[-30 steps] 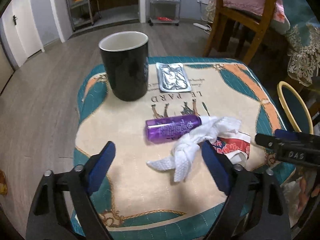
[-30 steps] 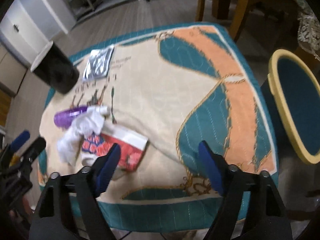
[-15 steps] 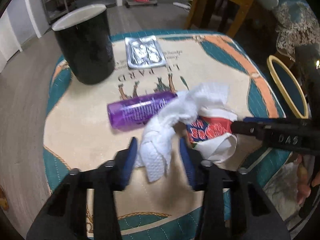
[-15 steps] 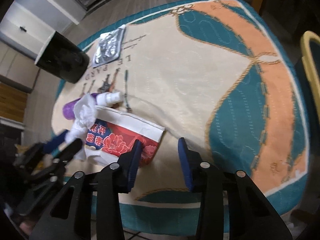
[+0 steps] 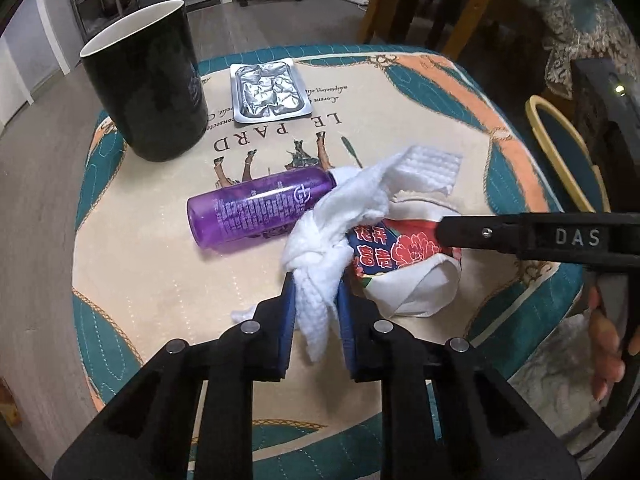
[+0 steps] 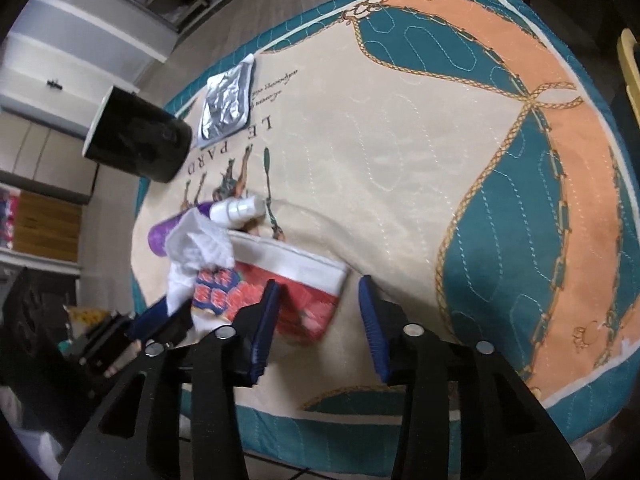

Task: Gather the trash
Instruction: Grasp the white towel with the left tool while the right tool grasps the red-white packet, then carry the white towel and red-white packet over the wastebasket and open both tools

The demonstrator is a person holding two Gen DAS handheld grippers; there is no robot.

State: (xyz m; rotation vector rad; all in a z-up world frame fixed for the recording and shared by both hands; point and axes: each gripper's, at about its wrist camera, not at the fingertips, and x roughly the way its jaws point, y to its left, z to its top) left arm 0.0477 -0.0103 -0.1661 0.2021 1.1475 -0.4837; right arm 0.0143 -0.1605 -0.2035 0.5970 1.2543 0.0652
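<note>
A crumpled white tissue lies across the neck of a purple bottle and over a red-and-white printed packet. My left gripper points steeply down. Its blue pads pinch the tissue's near end while the jaws are still closing. My right gripper straddles the packet's near corner. Its jaws are opening, and the right pad stands clear of the packet. One of its fingers reaches over the packet in the left wrist view.
A black cup stands upright at the far left of the quilted table cover, with a silver foil blister pack beside it. A yellow-rimmed seat and a wooden chair stand to the right. A person's hand holds the right gripper.
My left gripper came down onto the tissue and its wide jaws narrowed until they pinch it. My right gripper dropped toward the packet; its jaws narrowed, then widened a little.
</note>
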